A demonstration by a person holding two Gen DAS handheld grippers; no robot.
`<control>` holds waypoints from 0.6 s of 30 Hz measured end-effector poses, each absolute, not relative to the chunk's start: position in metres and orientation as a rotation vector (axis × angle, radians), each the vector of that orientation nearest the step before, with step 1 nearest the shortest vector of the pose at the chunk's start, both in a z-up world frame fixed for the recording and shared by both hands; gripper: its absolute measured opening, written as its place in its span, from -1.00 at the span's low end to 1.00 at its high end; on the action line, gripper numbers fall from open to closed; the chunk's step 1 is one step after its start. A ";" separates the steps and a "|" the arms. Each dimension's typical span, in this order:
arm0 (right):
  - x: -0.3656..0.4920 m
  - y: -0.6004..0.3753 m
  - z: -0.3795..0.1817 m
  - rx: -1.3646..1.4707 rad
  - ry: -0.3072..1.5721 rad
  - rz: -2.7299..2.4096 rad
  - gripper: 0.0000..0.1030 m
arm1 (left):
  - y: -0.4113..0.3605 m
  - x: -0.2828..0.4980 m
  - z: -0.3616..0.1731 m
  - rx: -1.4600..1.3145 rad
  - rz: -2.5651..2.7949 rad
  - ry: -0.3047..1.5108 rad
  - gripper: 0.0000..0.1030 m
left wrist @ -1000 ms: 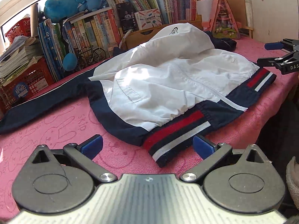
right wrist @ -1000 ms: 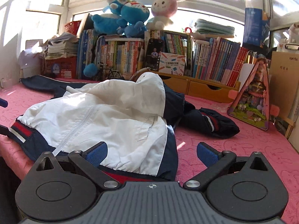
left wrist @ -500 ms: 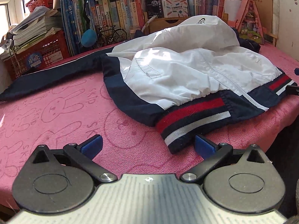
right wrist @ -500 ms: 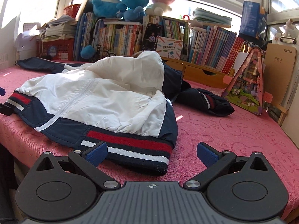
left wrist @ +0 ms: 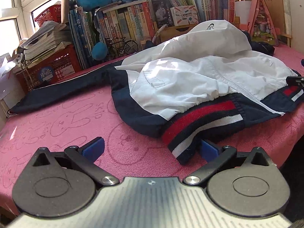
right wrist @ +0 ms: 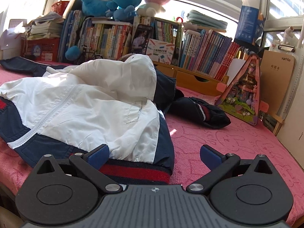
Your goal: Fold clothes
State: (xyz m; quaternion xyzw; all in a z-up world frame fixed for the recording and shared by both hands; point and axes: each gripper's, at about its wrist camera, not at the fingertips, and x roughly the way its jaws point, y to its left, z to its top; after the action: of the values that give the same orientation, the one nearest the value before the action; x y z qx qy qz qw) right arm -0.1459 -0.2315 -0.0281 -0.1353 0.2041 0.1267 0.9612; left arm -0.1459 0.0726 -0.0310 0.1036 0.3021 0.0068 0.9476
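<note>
A white and navy hooded jacket with a red-and-white striped hem lies front up on the pink cloth. One navy sleeve stretches out to the left. The other sleeve lies bunched to the right. My left gripper is open, low at the table's front, with the left hem corner between its fingertips. My right gripper is open over the right hem corner, which lies between its fingers. The right gripper's tip shows in the left wrist view.
Books, plush toys and a red crate line the back. A pink triangular toy house and a wooden drawer box stand at the back right. The table's front edge runs just under both grippers.
Both grippers have dropped lower and moved in toward the jacket's hem. The hem corners now lie between the open fingers. The jacket has not moved.
</note>
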 end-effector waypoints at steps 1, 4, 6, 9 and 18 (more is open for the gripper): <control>-0.149 -0.229 -0.026 -0.275 0.408 0.286 1.00 | 0.077 -0.145 -0.031 0.203 0.017 0.615 1.00; -0.157 -0.221 -0.021 -0.279 0.391 0.374 1.00 | 0.088 -0.139 -0.031 0.123 0.047 0.629 1.00; -0.162 -0.215 -0.017 -0.281 0.379 0.432 1.00 | 0.089 -0.134 -0.030 0.079 0.056 0.633 1.00; -0.169 -0.204 -0.013 -0.291 0.364 0.517 1.00 | 0.084 -0.133 -0.026 0.066 0.062 0.612 1.00; -0.149 -0.137 -0.026 -0.414 0.365 0.540 1.00 | 0.088 -0.127 -0.010 0.029 0.051 0.567 1.00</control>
State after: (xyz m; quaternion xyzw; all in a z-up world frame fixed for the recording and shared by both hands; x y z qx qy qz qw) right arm -0.1486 -0.1367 -0.0264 -0.2021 0.1780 0.2634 0.9263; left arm -0.1268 0.0884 -0.0102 0.0143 0.2797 0.0250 0.9597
